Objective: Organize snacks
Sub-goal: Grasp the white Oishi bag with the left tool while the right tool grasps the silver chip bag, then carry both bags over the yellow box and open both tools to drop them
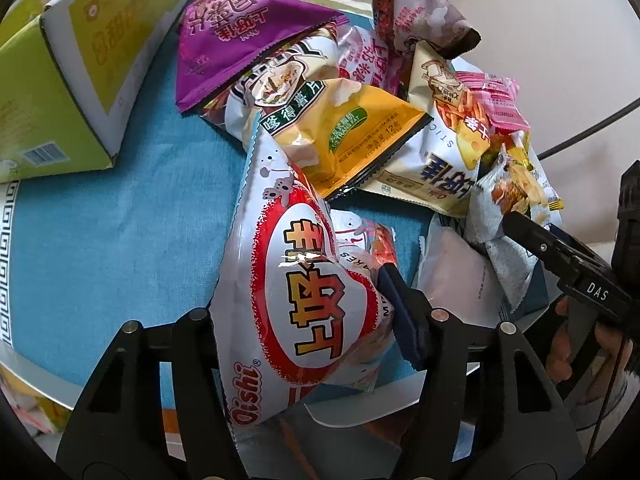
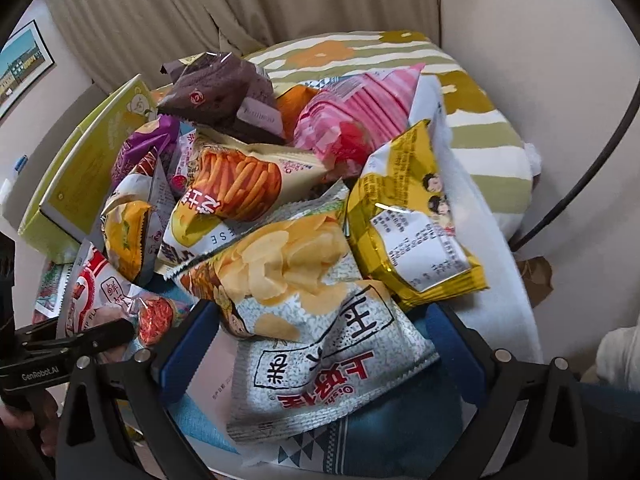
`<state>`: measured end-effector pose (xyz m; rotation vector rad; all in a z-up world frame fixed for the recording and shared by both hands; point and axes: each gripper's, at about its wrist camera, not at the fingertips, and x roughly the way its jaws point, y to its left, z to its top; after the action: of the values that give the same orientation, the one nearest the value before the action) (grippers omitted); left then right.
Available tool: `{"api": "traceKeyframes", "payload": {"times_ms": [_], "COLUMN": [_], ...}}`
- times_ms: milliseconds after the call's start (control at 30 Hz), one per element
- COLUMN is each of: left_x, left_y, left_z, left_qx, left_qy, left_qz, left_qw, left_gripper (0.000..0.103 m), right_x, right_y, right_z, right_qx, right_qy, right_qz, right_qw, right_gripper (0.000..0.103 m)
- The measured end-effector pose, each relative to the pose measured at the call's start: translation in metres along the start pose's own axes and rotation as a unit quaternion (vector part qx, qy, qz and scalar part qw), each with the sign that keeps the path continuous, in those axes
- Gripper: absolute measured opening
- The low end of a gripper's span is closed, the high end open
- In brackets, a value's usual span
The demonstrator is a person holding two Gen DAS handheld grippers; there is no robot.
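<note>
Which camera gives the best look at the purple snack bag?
The left wrist view: the purple bag lies open to view at the pile's top, printed face showing. In the right wrist view only a sliver of it shows, wedged behind other packets beside the green box.

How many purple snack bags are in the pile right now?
1: the purple bag lies at the pile's far end, near the green box. Others may be buried underneath.

"Oishi" on the red-and-white bag (image 1: 296, 316) — "DAS" on the other gripper's arm (image 1: 596, 292), "GenRobot.AI" on the black arm (image 2: 40, 376) lower left.
</note>
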<state>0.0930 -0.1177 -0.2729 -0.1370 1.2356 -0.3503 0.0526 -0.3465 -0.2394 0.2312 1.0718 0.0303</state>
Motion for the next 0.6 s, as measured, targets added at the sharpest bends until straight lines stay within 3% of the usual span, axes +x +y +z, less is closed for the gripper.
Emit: {"api": "traceKeyframes", "payload": {"times_ms": [233,333,367,467,600], "left_x": [-0.012,-0.014,-0.015,-0.017,-0.026], "left_y": [-0.002,-0.005,-0.005,-0.008,-0.011], "left_z": [0.001,0.002,0.001,0.003,0.003], "left_qx": [-0.008,-0.012,-0.012,-0.013,-0.011], "left_qy": [-0.005,-0.010,-0.011,-0.016,-0.023], "left_qz": [0.009,0.011,0.013,0.014,0.013], "left_qw": [0.9999,0.9998,0.9998,0.9997,0.9996], "left_gripper": [0.057,0.056,0.054,0.053,0.052], "right_x": [0.015,0.013,0.010,0.003,-0.005], "right_y": [-0.004,-0.002,-0.002,-0.004,-0.004], "right_z": [-0.002,-0.005,-0.006,-0.007,-0.006], "right_qx": [-0.007,-0.014,-0.015,-0.016,-0.017], "right_qy": [0.021,0.017,0.013,0.005,-0.001], "right_qz": [0.037,0.048,0.049,0.055,0.054], "right_qw": [0.999,0.999,0.999,0.998,0.998], "right_gripper": [0.102,0.085,0.075,0.060,0.052]}}
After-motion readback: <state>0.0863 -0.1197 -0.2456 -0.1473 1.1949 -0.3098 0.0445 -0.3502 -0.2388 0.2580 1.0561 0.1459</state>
